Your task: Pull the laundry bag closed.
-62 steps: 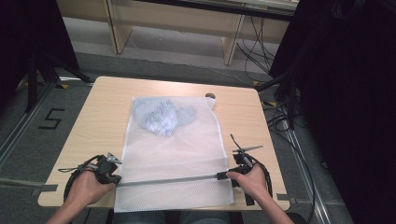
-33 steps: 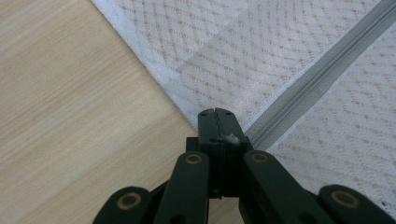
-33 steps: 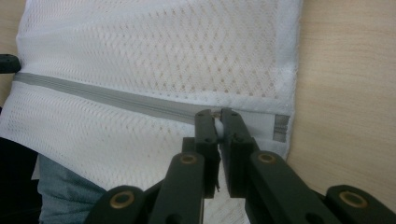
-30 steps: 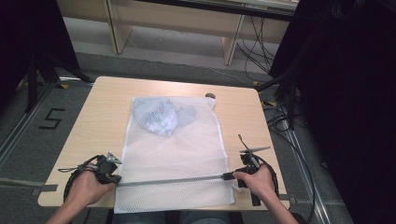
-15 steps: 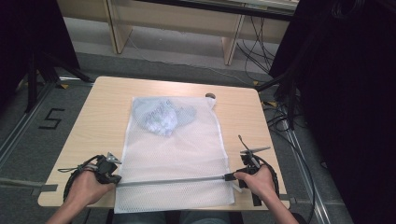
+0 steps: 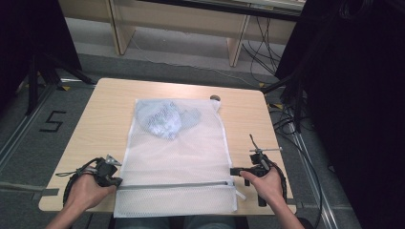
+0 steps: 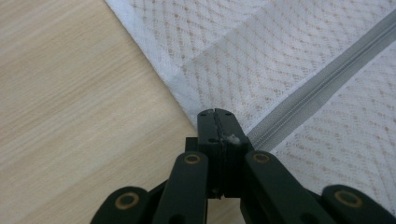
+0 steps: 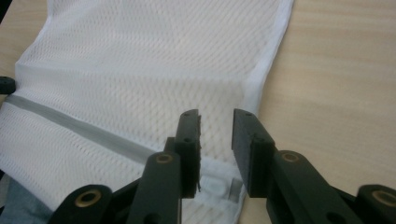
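A white mesh bag (image 6: 176,152) lies flat on the wooden table (image 6: 248,119), with a blue-grey garment (image 6: 165,119) bunched inside its far end. A grey zipper (image 6: 172,185) runs across the bag near the front edge. My left gripper (image 6: 113,181) is shut on the bag's left edge, right at the zipper's end (image 7: 215,114). My right gripper (image 6: 234,171) is at the zipper's right end. Its jaws have just been opening and now stand apart (image 8: 215,116). Nothing is pinched between them; the zipper pull (image 8: 233,187) lies on the mesh below the gap.
A small dark round thing (image 6: 215,98) sits at the table's far edge. Cables (image 6: 286,119) trail over the floor to the right of the table. A black stand (image 6: 38,71) is at the left, and wooden furniture legs (image 6: 119,28) are behind.
The right hand slid a little to the right along the zipper, then drew slightly off its end. The left hand and the bag have stayed put.
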Tool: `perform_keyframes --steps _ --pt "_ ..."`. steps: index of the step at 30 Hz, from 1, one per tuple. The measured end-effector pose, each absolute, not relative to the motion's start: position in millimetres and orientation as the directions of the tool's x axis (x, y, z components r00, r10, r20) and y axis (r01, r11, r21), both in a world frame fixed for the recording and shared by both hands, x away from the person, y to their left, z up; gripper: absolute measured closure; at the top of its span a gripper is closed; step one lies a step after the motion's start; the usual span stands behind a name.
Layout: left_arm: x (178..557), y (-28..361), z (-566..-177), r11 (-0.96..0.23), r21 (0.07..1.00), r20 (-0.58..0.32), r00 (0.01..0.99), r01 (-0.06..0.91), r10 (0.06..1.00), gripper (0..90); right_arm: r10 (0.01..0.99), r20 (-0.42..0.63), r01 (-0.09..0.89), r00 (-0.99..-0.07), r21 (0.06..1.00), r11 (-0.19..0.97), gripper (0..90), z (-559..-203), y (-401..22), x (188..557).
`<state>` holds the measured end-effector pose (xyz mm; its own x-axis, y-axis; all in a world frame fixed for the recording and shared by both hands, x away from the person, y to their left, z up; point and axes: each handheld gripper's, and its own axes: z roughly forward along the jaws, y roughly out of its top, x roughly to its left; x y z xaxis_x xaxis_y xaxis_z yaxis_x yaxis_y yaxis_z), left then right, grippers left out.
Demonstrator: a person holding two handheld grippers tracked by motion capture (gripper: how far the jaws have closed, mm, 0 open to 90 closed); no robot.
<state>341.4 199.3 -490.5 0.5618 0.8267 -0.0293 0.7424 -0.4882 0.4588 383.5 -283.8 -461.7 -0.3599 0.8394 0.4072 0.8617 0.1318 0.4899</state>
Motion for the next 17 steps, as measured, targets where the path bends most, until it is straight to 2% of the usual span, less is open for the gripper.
perform_keyframes --steps 3,5,6,7,8,9,12,14,17 --pt "341 199 -490 -0.484 0.459 -0.007 0.548 0.745 0.836 80.3 0.847 0.385 0.839 -0.367 0.531 0.122 71.7 -463 -284 384" --pt "342 202 -489 -0.499 0.473 0.024 0.555 0.726 0.831 78.2 0.866 0.371 0.856 -0.335 0.504 0.115 71.5 -463 -284 383" --pt "341 201 -490 -0.485 0.502 0.033 0.545 0.716 0.838 76.7 0.879 0.34 0.868 -0.335 0.473 0.148 71.4 -461 -287 384" --pt "340 202 -486 -0.494 0.494 0.054 0.541 0.716 0.839 74.9 0.883 0.333 0.868 -0.332 0.474 0.148 71.1 -461 -288 384" --pt "340 204 -484 -0.492 0.523 0.069 0.54 0.696 0.839 72.3 0.9 0.314 0.867 -0.303 0.482 0.124 70.6 -460 -287 383" --pt "340 204 -482 -0.463 0.557 0.063 0.521 0.689 0.851 71.2 0.874 0.35 0.864 -0.338 0.484 0.141 70.3 -460 -291 384" --pt "339 206 -476 -0.446 0.609 0.077 0.511 0.655 0.856 66.1 0.879 0.346 0.866 -0.328 0.482 0.133 69.1 -459 -293 385" --pt "339 204 -475 -0.399 0.66 0.056 0.488 0.636 0.871 64.1 0.88 0.342 0.866 -0.33 0.481 0.138 68.2 -460 -294 385" --pt "339 204 -473 -0.402 0.666 0.058 0.494 0.629 0.868 61.5 0.894 0.321 0.87 -0.311 0.475 0.132 67.0 -461 -292 384"
